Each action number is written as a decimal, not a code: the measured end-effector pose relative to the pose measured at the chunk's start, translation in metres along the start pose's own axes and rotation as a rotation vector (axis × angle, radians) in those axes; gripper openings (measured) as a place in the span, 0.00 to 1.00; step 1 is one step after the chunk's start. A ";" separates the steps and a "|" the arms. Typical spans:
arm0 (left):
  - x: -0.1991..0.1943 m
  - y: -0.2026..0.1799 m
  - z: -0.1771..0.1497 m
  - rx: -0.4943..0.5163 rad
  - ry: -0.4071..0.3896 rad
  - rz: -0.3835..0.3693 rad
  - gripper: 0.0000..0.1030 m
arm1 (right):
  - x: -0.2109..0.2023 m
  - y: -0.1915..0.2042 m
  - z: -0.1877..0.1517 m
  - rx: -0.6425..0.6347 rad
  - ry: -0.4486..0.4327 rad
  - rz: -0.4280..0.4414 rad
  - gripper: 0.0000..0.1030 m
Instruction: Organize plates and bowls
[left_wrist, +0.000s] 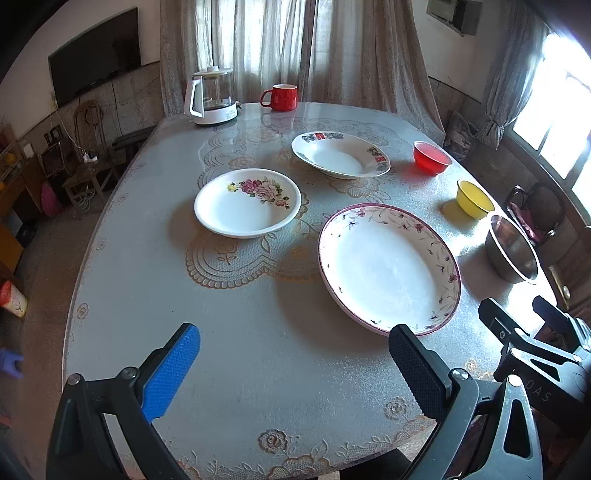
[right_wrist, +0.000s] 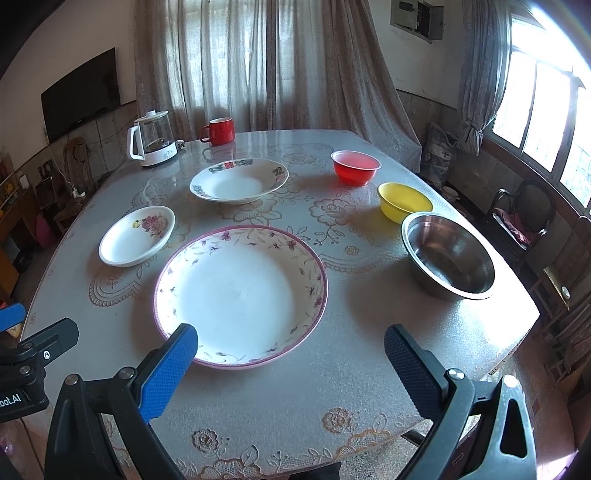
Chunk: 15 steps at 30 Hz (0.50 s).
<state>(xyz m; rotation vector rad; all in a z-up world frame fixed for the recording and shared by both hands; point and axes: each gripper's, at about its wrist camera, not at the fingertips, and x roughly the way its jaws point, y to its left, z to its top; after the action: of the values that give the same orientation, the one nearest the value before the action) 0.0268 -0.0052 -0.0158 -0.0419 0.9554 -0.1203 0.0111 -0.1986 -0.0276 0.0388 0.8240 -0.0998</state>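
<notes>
Three plates lie apart on the table: a large purple-rimmed plate (left_wrist: 389, 267) (right_wrist: 240, 295) nearest, a small rose-printed plate (left_wrist: 247, 202) (right_wrist: 137, 235) to its left, and a deep patterned plate (left_wrist: 340, 155) (right_wrist: 239, 180) behind. A red bowl (left_wrist: 431, 157) (right_wrist: 355, 167), a yellow bowl (left_wrist: 474, 198) (right_wrist: 403, 202) and a steel bowl (left_wrist: 511, 253) (right_wrist: 447, 254) stand in a row on the right. My left gripper (left_wrist: 293, 369) is open and empty above the near table edge. My right gripper (right_wrist: 291, 369) is open and empty, just in front of the large plate.
A glass kettle (left_wrist: 213, 96) (right_wrist: 152, 139) and a red mug (left_wrist: 281, 97) (right_wrist: 220, 131) stand at the table's far edge (right_wrist: 295, 132). Chairs (right_wrist: 524, 218) stand by the window on the right. The right gripper's body shows at the left wrist view's right edge (left_wrist: 535, 343).
</notes>
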 end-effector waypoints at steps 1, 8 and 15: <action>0.003 0.001 0.000 -0.008 0.009 -0.008 1.00 | 0.002 -0.003 0.000 0.010 0.009 0.001 1.00; 0.021 -0.001 0.002 -0.002 0.063 0.013 1.00 | 0.018 -0.022 -0.003 0.050 0.074 0.019 1.00; 0.039 0.001 0.004 -0.047 0.129 -0.036 1.00 | 0.032 -0.031 0.000 0.021 0.096 0.083 1.00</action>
<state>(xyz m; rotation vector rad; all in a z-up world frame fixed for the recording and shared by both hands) 0.0525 -0.0086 -0.0454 -0.0962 1.0869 -0.1351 0.0293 -0.2320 -0.0505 0.0983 0.9166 -0.0282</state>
